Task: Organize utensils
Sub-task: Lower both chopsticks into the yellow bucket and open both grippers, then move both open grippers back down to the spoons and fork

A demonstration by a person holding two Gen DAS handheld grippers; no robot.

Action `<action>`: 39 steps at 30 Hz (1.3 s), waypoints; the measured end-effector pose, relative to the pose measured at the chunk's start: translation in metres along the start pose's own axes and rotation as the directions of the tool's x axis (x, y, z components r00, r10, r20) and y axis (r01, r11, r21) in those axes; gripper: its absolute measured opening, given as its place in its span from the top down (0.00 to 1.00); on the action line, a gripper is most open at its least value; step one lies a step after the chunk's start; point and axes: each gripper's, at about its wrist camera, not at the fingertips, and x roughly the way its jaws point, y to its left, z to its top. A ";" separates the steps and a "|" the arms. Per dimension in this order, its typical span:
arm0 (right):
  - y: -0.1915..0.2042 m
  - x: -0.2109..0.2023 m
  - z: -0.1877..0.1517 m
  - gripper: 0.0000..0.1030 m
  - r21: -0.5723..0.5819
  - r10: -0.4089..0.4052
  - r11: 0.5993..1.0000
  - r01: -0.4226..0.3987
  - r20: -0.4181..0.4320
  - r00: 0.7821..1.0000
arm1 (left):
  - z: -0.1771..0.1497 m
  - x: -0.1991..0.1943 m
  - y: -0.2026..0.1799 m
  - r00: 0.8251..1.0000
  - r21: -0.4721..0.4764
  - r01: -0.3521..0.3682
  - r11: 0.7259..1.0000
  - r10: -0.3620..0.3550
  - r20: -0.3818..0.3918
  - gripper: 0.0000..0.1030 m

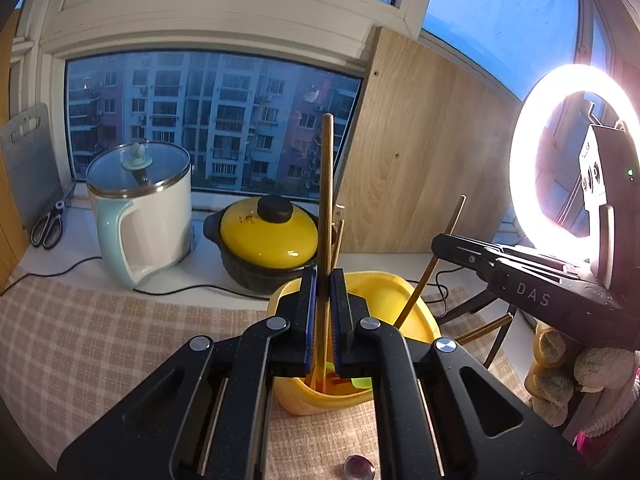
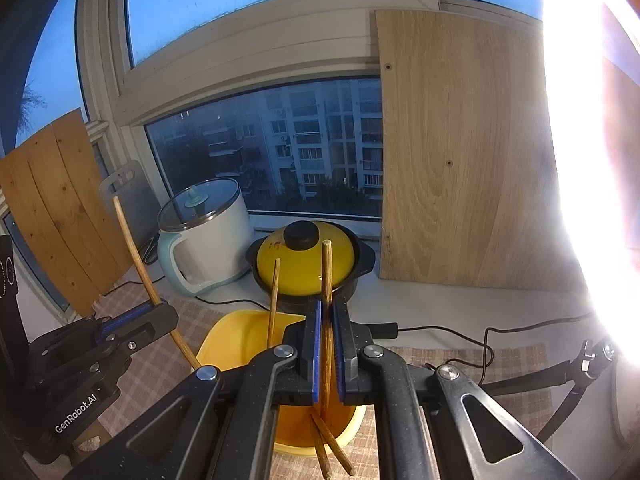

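Both grippers are clamped on a chopstick each and both are hanging over the yellow utensil holder point(image 1: 384, 300), so this looks like the drop-in step

Left gripper point(image 1: 323, 312) has its blue pads pinched tight on a long wooden chopstick point(image 1: 327, 184) that stands nearly upright, top end at 12 o'clock, bottom end already down inside the holder's mouth. In the right wrist view, the right gripper point(image 2: 328, 344) is shut the same way on its own chopstick point(image 2: 327, 276), again close to vertical with the lower tip inside the holder. From the left camera you can see the right gripper point(image 1: 476, 258) coming in from about 3 o'clock with its stick slanting down into the cup.

The holder sits on the checked tablecloth point(image 1: 100, 340) in front of the yellow-lidded clay pot point(image 1: 268, 236), with the electric pot point(image 1: 140, 208) off at roughly 10 o'clock. There are already a few chopsticks leaning in it, plus something green at the bottom I can't make out.

My take on doing this well: keep each stick steep so it slides down the inside wall instead of catching the rim, get the tip low before letting go so it doesn't bounce out, and release one side at a time so the two sticks don't knock each other. The holder looks light plastic, so I'd avoid pushing sideways on the rim or it might tip
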 end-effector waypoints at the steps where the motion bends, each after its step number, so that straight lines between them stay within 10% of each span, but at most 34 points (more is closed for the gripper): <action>1: 0.000 0.000 0.000 0.97 0.000 0.002 1.000 -0.002 -0.003 1.000 | 0.000 0.000 0.000 1.000 0.000 -0.001 1.000 0.001 -0.003 0.96; 8: -0.001 0.000 -0.002 0.76 0.007 0.014 1.000 -0.014 -0.005 1.000 | -0.003 -0.004 -0.004 1.000 0.013 -0.009 1.000 0.009 -0.010 0.91; 11: -0.001 -0.001 -0.004 0.76 0.013 0.013 1.000 -0.013 -0.010 1.000 | -0.006 -0.010 -0.003 1.000 0.005 -0.011 1.000 0.011 0.000 0.79; 39: -0.003 -0.090 -0.050 0.64 0.003 0.098 0.995 -0.098 0.099 0.990 | -0.040 -0.075 -0.004 0.999 0.076 -0.014 0.997 0.016 -0.036 0.78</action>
